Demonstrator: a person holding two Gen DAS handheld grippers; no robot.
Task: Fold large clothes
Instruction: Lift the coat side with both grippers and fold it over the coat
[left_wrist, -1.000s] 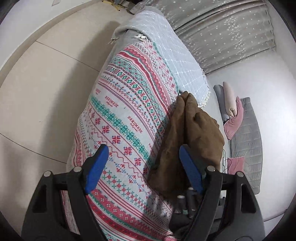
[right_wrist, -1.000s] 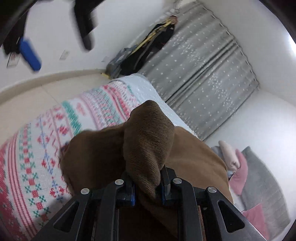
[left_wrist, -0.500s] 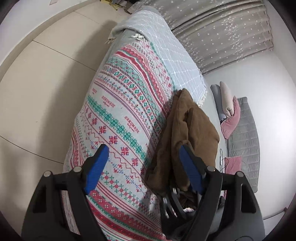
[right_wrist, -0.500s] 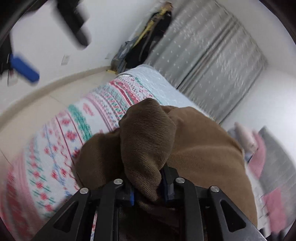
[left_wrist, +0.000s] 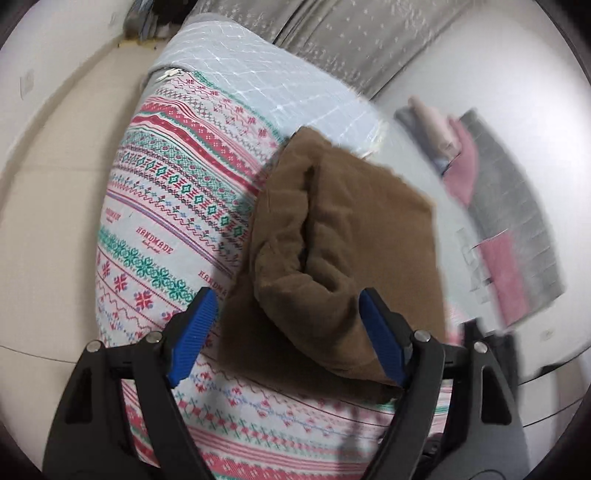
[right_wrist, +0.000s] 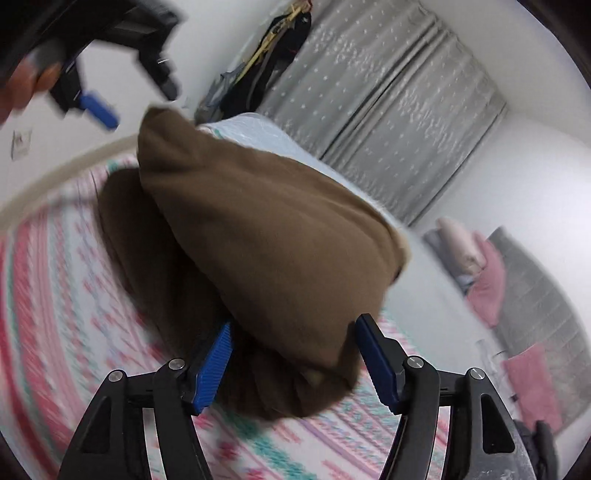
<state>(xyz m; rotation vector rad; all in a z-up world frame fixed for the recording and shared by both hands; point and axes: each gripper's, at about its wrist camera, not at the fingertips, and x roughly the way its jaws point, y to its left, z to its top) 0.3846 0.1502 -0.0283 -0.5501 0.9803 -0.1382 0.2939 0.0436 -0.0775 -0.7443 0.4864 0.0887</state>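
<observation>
A brown corduroy garment (left_wrist: 343, 229) lies folded in a thick bundle on the patterned blanket (left_wrist: 166, 206) of the bed. My left gripper (left_wrist: 286, 334) hovers open above its near end, its blue pads (left_wrist: 192, 328) well apart with nothing held. In the right wrist view the garment (right_wrist: 258, 236) bulges up as a rounded fold, and its near end sits between the jaws of my right gripper (right_wrist: 295, 352). Those jaws are opening and the pads stand off the cloth. The left gripper (right_wrist: 99, 107) shows blurred at the top left, held by a hand.
A pale blue quilt (left_wrist: 266, 85) covers the far part of the bed, in front of grey curtains (right_wrist: 388, 103). Pink and grey bedding (left_wrist: 509, 236) lies on the floor to the right. Dark clothes (right_wrist: 273, 51) hang by the wall. Beige floor (left_wrist: 48, 206) runs along the left.
My right gripper's jaws have spread and let go of the brown fold they pinched. The left gripper has swung over, so the garment now sits between its fingers.
</observation>
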